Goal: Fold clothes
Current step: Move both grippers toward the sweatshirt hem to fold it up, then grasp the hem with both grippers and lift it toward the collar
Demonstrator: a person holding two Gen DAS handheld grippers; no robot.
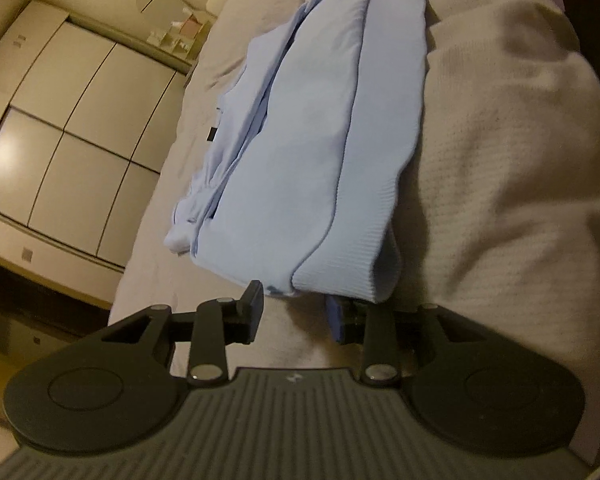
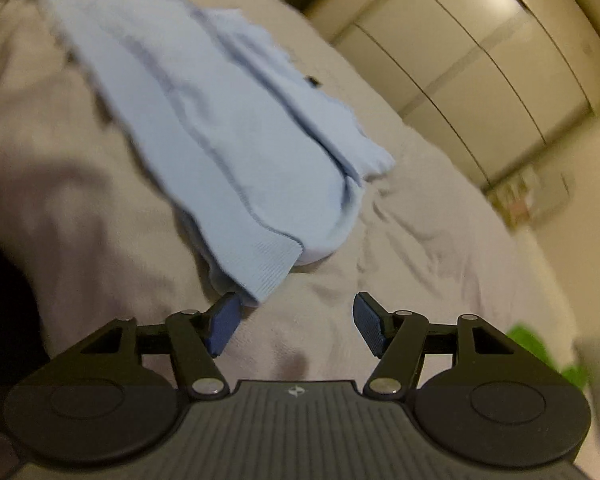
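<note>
A light blue sweater (image 1: 312,128) lies folded lengthwise on the beige bed cover (image 1: 500,160), its ribbed hem (image 1: 348,264) nearest to me. My left gripper (image 1: 296,304) sits right at that hem with its jaws apart. The hem's edge drapes over its right finger (image 1: 338,320), and the left finger (image 1: 252,308) is clear of the cloth. In the right wrist view, which is blurred, the sweater (image 2: 204,120) runs away to the upper left. My right gripper (image 2: 296,300) stands wide open, its left finger (image 2: 224,320) touching the corner of the ribbed hem (image 2: 260,268), with only bed cover between the fingers.
White wardrobe doors (image 1: 72,120) stand beyond the bed's far side, with a shelf of small items (image 1: 176,36) beside them. Something bright green (image 2: 540,344) shows at the right edge of the right wrist view. The bed cover (image 2: 420,240) is wrinkled around the sweater.
</note>
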